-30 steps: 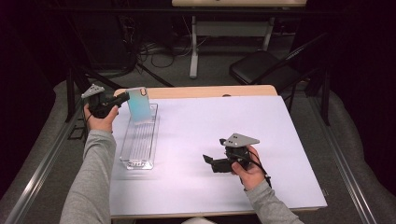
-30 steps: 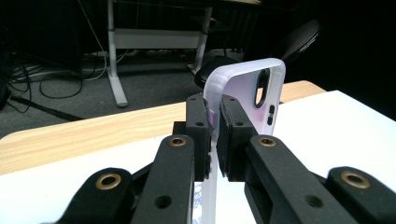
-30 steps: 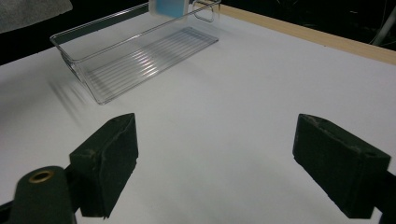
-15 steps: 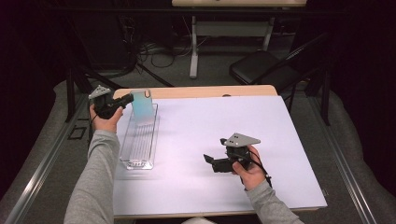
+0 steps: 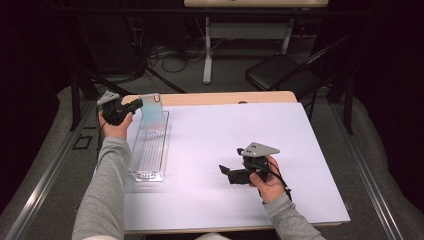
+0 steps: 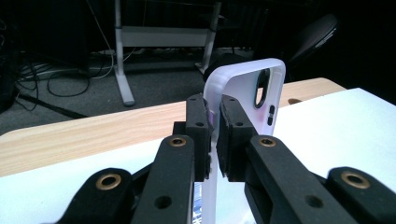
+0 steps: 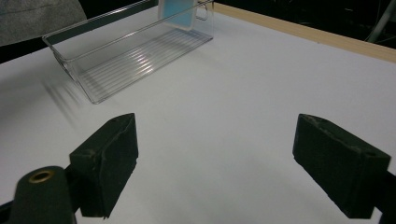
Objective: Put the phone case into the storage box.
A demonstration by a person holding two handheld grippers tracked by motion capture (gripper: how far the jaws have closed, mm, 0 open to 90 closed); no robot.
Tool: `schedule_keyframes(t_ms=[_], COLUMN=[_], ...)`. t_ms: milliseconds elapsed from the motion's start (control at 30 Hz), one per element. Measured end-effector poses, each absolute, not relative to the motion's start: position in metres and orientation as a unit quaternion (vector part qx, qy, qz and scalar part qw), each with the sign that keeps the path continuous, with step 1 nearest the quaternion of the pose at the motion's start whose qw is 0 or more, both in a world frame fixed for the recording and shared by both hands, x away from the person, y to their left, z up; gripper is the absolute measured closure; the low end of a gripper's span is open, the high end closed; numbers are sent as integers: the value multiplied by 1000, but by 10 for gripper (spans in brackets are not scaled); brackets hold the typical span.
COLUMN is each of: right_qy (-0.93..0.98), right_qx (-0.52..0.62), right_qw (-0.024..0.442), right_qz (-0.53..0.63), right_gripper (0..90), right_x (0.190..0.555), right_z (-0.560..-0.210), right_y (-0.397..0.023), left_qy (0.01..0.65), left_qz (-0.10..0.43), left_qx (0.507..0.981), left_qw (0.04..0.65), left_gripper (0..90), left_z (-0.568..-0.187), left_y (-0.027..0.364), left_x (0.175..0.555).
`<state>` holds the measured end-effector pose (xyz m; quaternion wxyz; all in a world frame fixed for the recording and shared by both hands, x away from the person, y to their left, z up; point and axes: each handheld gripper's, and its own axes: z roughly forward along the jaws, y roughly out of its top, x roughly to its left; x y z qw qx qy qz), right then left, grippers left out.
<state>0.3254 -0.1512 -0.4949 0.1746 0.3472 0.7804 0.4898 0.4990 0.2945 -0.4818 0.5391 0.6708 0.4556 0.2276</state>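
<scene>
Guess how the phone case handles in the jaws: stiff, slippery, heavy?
Probably light: the left gripper holds the phone case by one edge, upright over the clear bin. Likely a bit flexible, being a thin shell. Its smooth, glossy surface may slip.

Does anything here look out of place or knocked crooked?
Nothing stands out. The clear tray sits flat and undamaged on the white table. The left gripper holds a phone case upright, and the right gripper rests open.
</scene>
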Motion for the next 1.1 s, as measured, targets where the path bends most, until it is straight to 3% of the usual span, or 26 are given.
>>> schedule_keyframes(t_ms=[1100], right_qy=[783], right_qx=[352], right_qw=[171], right_qz=[484], right_gripper=[140], right_x=[328], right_z=[-499], right_y=[-153], left_qy=[452], left_qz=[249], left_qx=[677], left_qw=[526], left_gripper=[842], left_z=[-500], left_y=[280], left_x=[514])
